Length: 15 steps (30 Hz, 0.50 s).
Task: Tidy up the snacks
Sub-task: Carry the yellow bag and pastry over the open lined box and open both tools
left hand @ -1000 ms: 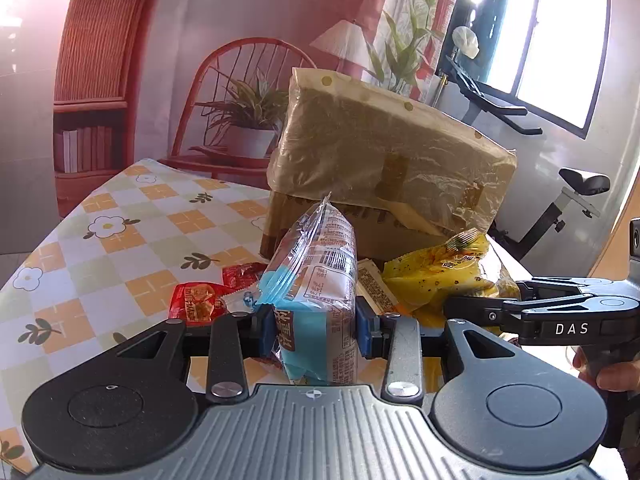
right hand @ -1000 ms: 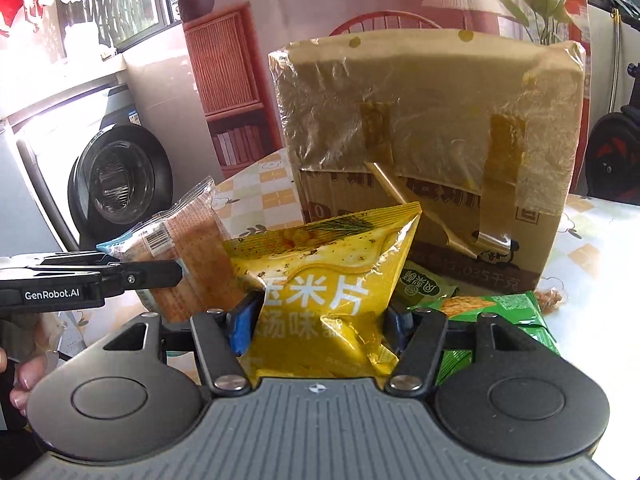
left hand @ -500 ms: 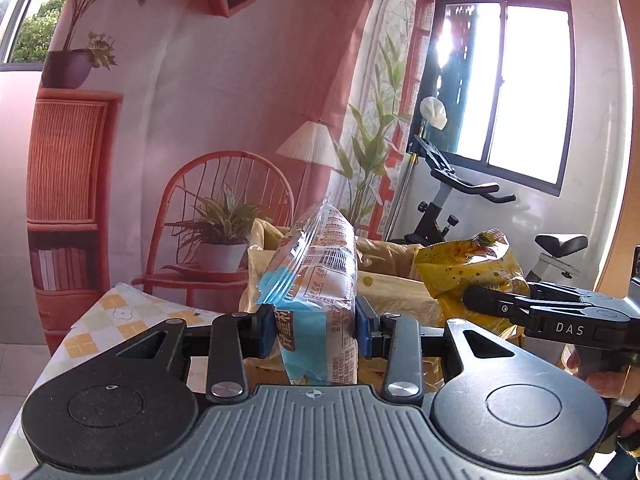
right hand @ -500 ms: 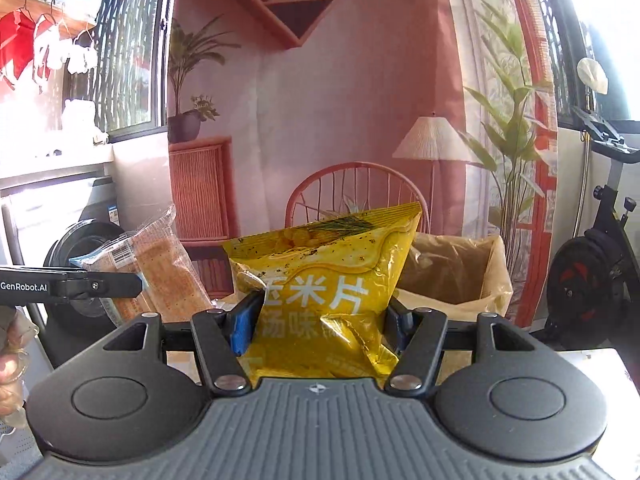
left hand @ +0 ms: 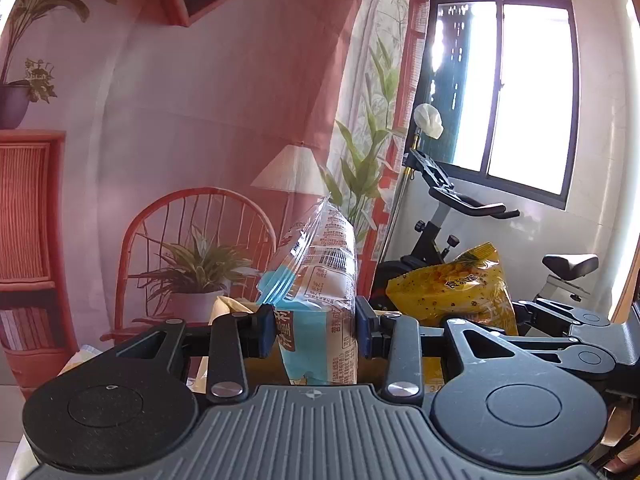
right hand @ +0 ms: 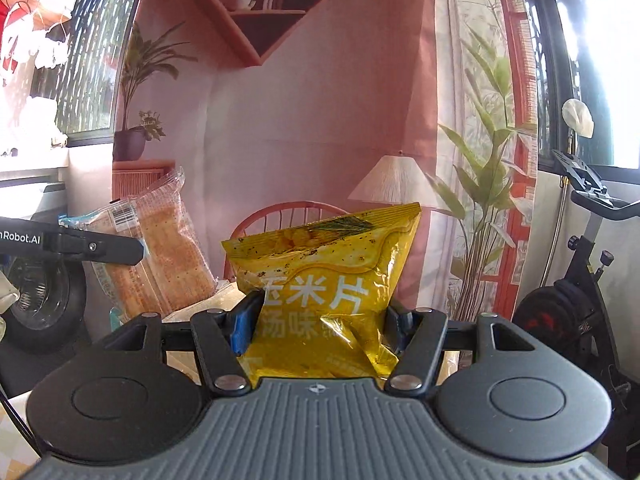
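My left gripper (left hand: pixel 316 328) is shut on a clear and blue cracker packet (left hand: pixel 320 300), held upright and high above the table. In the right wrist view the same cracker packet (right hand: pixel 160 248) shows at the left, in the left gripper (right hand: pixel 132 250). My right gripper (right hand: pixel 320 320) is shut on a yellow corn chip bag (right hand: pixel 324 280), which stands upright between the blue pads. That yellow bag (left hand: pixel 452 292) also appears at the right of the left wrist view, beside the cracker packet. The top edge of the cardboard box (left hand: pixel 228 304) peeks out just below both packets.
A printed backdrop (right hand: pixel 304 120) with a chair, lamp and plants hangs behind the table. An exercise bike (left hand: pixel 452 216) stands at the right by a bright window (left hand: pixel 520 92). A washing machine (right hand: pixel 44 304) sits at the far left. A sliver of the tablecloth (right hand: pixel 16 432) shows at the lower left.
Both grippers have risen with their packets. The cardboard box and the tablecloth with loose snacks have dropped almost out of view; the backdrop and window now fill the frames.
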{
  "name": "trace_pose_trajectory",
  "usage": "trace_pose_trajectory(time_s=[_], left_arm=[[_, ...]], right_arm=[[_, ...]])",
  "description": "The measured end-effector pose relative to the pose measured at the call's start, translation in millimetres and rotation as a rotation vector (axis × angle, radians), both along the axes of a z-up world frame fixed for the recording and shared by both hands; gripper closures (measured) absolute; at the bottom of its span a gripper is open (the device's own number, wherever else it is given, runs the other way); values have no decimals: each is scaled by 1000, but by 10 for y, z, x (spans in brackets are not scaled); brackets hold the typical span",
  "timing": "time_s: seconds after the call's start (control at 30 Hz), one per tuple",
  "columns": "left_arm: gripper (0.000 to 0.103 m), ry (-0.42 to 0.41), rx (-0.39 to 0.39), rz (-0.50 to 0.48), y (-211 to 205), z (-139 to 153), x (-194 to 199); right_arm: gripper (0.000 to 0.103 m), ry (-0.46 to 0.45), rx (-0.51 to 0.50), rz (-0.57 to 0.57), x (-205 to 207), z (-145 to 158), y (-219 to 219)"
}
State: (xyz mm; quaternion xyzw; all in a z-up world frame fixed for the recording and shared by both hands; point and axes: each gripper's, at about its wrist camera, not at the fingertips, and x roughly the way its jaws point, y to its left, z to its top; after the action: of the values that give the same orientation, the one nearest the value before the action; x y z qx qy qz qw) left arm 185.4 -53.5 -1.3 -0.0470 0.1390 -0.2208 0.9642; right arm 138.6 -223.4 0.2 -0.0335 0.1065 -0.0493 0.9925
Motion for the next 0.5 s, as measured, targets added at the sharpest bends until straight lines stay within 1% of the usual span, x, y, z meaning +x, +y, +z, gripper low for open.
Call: trace_pose_trajectory(time_s=[0.1,0.23,0.3,0.37,0.43,0.47,0.5], left_arm=[[63,24,14,4,-102,29,212],[63,70,50,-2,-196,-30,454],[62,97,68,-7,-243,-76,561],[60,131,71,-8,-241,-137,634],[54,157,58,-2,-185,-171,652],[48,156,56,-2,-169,-170,644],[44,150,62,-3,-150,-161,641]], right_arm=[[40,28,6,-3,171,-8,-75],[40,59,25,-21,358,-57,-199],[39,97,54,-20,434,-102,-260],[38,135,70,-19,481,-153,-297],[35,155,92,-27,478,-205,-336],[30,152,103,-31,453,-216,-348],[27,145,114,-32,422,-221,-357]])
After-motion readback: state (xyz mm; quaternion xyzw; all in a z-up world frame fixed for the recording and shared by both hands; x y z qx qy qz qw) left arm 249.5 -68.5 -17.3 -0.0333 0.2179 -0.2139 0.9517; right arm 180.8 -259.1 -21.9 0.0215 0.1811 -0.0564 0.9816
